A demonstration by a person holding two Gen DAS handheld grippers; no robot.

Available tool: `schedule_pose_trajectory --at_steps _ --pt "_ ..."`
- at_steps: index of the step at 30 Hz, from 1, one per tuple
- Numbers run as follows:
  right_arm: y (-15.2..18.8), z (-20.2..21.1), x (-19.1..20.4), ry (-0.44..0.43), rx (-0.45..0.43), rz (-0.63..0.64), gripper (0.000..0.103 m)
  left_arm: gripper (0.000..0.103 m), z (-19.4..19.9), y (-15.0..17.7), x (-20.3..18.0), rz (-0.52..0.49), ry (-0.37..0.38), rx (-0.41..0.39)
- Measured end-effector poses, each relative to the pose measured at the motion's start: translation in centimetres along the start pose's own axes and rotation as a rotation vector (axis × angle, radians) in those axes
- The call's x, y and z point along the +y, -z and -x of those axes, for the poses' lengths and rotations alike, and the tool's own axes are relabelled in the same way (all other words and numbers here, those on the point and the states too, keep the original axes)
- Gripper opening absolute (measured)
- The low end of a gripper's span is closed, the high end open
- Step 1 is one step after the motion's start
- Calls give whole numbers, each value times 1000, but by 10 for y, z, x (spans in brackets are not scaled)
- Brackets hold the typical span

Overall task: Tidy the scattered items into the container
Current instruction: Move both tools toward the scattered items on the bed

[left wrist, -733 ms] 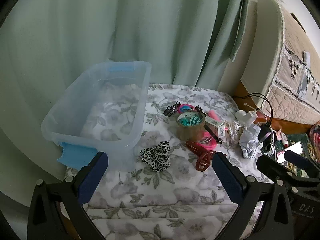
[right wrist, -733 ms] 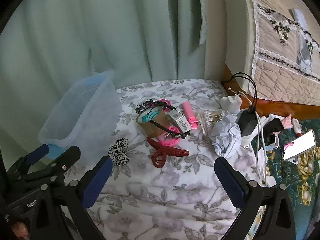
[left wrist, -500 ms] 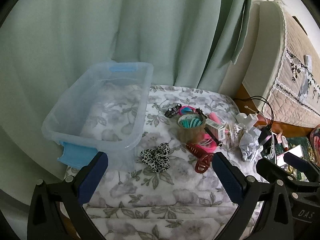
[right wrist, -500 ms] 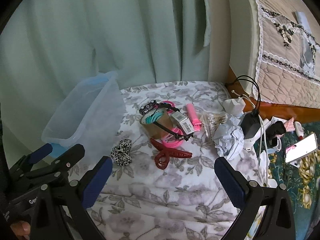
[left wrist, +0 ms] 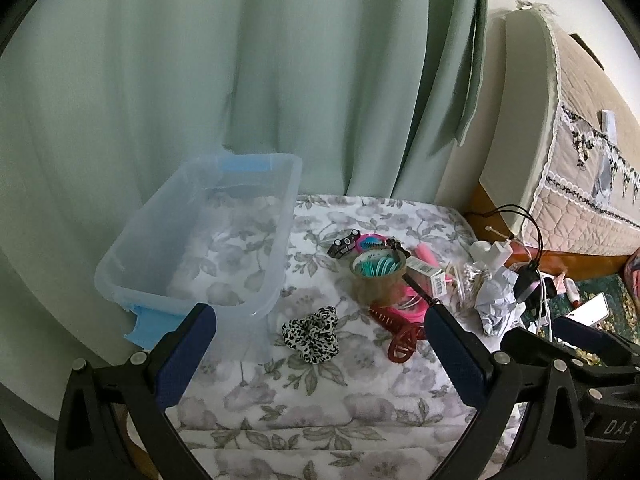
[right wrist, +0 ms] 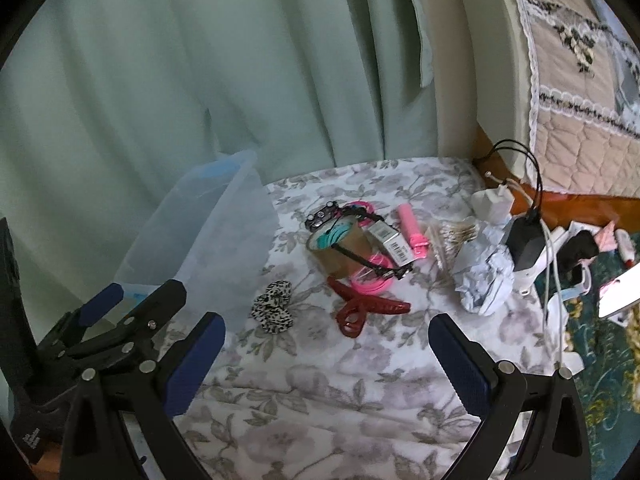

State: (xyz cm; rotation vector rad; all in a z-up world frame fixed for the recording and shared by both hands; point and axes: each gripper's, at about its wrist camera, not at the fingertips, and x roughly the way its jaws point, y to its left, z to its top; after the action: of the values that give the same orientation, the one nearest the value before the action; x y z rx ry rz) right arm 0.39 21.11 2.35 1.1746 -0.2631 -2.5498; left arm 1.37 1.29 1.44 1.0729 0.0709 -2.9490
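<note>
Writing: white letters "DAS" are showing on the black body of the right gripper [left wrist: 576,344] where it enters the left wrist view at lower right; the rest is cut off. A barcode is showing on the small box [right wrist: 394,242] leaning against the tape roll [right wrist: 340,250], digits too small to read.

Left gripper [left wrist: 320,354]: jaws are standing wide apart, holding nothing. The scrunchie [left wrist: 314,334] is lying between the pads, slightly ahead of them, on the floral cloth [left wrist: 320,400]. The bin [left wrist: 192,248] is sitting ahead-left, its near corner just beside the left pad.

Right gripper [right wrist: 326,354]: jaws are likewise spread and gripping nothing. The red claw clip [right wrist: 362,308] is lying ahead between the pads, touching the pink bands [right wrist: 372,286] under the tape roll. The scrunchie is resting just ahead of the left pad. Crumpled paper [right wrist: 486,280] is lying ahead-right, near a charger [right wrist: 526,240].
</note>
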Motion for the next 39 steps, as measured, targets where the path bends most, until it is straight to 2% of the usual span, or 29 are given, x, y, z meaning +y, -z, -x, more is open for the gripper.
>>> schedule_pose_trajectory --at_steps 4,17,39 --pt "2 2 0 -44 -3 8 103 103 2 -3 -7 -22 -23 -8" --pt "-3 4 -4 -52 -63 41 103 103 0 -9 -16 -55 -61 -1" --pt "-2 -15 -13 -72 1 57 103 103 -17 -9 -20 -65 -87 47"
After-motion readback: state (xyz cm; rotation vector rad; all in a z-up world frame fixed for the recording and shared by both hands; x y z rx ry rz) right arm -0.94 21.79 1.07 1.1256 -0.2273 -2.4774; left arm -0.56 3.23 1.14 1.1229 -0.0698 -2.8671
